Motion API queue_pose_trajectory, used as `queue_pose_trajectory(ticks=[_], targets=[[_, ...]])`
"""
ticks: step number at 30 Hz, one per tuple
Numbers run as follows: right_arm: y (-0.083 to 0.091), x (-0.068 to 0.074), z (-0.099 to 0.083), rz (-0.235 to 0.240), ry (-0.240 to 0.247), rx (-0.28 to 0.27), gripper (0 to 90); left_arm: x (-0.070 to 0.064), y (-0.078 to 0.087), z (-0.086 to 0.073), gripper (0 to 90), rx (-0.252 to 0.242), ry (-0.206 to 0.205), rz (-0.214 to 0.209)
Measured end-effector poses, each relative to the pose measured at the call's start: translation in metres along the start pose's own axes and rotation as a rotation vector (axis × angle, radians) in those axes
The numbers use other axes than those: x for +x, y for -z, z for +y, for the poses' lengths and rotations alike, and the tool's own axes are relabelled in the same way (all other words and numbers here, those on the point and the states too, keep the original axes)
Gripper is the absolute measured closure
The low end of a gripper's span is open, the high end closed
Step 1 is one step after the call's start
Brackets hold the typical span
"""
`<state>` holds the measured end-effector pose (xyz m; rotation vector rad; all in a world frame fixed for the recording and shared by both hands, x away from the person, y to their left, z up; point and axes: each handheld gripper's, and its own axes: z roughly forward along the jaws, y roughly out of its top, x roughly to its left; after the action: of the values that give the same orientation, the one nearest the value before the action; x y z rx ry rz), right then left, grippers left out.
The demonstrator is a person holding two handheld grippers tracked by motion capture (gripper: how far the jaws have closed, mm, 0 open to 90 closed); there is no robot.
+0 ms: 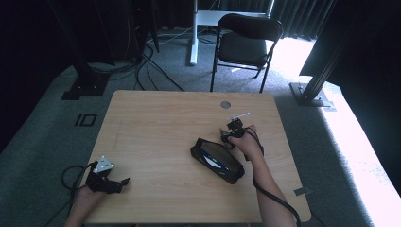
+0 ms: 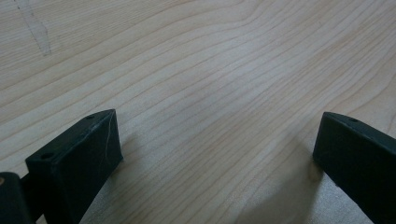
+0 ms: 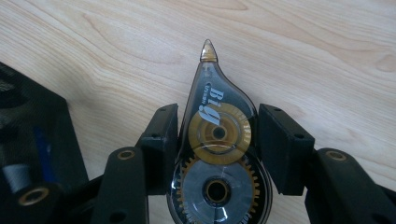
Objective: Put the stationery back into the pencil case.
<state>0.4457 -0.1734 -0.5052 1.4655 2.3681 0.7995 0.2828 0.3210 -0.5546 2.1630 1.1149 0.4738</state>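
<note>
A clear, smoky correction tape dispenser [image 3: 219, 140] with amber gears and the word "Big" lies between the jaws of my right gripper [image 3: 217, 116], and both jaws press its sides just above the wooden table [image 3: 303, 56]. An open black pencil case [image 1: 217, 160] with blue and white items inside lies just left of that gripper [image 1: 231, 135]; its dark edge [image 3: 32, 140] also appears in the right gripper view. Near the table's front left corner my left gripper [image 1: 124, 181] rests low, its jaws wide apart [image 2: 217, 121] over bare wood.
A grey cable grommet [image 1: 225, 104] sits in the table's far edge. Beyond the table stand a black folding chair [image 1: 246, 40] and a white desk leg [image 1: 193, 33], with cables on the carpet [image 1: 151, 66]. Bare tabletop [image 1: 156, 137] spreads between the two grippers.
</note>
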Motion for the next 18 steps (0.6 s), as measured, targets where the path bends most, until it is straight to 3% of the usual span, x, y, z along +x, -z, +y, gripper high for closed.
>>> queue_pose_trajectory(ticks=[11, 18], targets=[[0.036, 0.002, -0.002, 0.021, 0.039, -0.039, 49.5, 0.0, 0.0, 0.0, 1.2, 0.0, 0.0, 0.0], [0.051, 0.007, -0.004, 0.04, 0.078, -0.051, 49.6, 0.0, 0.0, 0.0, 1.2, 0.0, 0.0, 0.0]])
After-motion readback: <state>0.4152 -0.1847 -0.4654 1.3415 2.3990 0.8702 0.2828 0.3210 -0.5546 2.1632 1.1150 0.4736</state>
